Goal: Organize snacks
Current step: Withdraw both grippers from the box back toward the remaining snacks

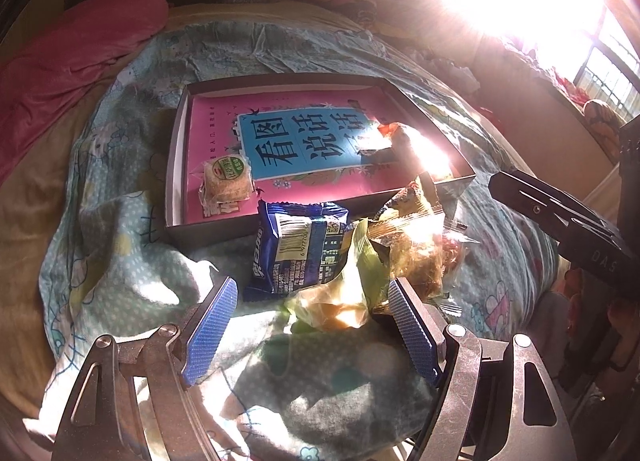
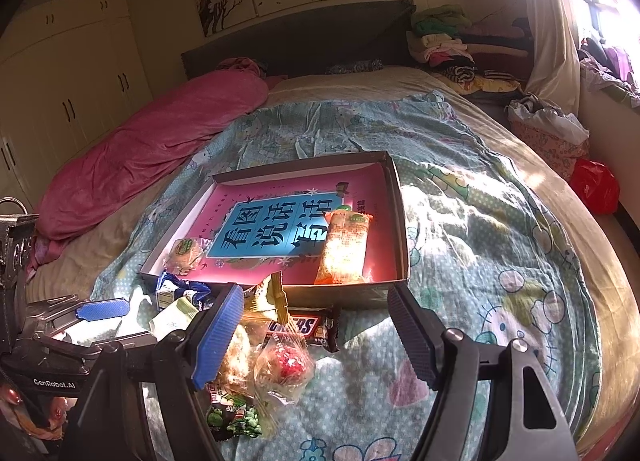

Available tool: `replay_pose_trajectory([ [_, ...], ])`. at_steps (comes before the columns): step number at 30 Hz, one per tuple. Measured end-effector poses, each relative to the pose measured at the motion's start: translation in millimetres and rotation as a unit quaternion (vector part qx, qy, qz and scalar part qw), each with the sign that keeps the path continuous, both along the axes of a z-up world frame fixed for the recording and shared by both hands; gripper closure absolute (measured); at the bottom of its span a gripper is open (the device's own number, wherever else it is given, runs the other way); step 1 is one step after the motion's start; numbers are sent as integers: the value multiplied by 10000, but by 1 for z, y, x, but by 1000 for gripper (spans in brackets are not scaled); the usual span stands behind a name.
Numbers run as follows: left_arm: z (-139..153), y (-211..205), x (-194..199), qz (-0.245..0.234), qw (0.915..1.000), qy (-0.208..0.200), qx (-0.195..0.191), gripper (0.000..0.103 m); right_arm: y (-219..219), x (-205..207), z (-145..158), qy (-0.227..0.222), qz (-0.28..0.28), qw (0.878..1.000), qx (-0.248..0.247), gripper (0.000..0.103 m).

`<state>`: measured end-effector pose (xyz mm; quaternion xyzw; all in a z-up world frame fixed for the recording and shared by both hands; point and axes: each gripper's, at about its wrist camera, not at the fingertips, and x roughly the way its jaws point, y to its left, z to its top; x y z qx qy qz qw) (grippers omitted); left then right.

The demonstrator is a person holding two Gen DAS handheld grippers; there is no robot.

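Progress is partial. Taking the shallow box (image 2: 400, 221) as landmark: inside it, a round cake (image 2: 185, 251) lies at its near left corner and an orange packet (image 2: 344, 247) toward its right wall. Outside, against its near wall, the rest wait in a loose heap on the quilt (image 2: 480, 245): a blue packet (image 1: 296, 249), a green wrapper (image 1: 360, 265), a yellow packet (image 2: 269, 295), a chocolate bar (image 2: 308, 327) and a red sweet (image 2: 290, 367). The left gripper (image 1: 312, 301) stands released, wide apart, its fingers flanking the green wrapper without pressing it. The right gripper (image 2: 316, 313) is likewise released, empty, poised above the heap's right side.
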<state>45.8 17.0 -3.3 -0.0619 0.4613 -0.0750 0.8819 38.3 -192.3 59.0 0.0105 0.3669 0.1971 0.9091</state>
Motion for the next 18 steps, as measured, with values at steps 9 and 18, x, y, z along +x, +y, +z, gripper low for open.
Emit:
replay_pose_trajectory([
  [9,-7,2,1,33,9998,148,-87,24,3,-6,-2,47,74,10000,-48,29],
  [18,-12,-1,1,21,9997,247,-48,24,3,-11,-7,185,125,9997,-61,29],
])
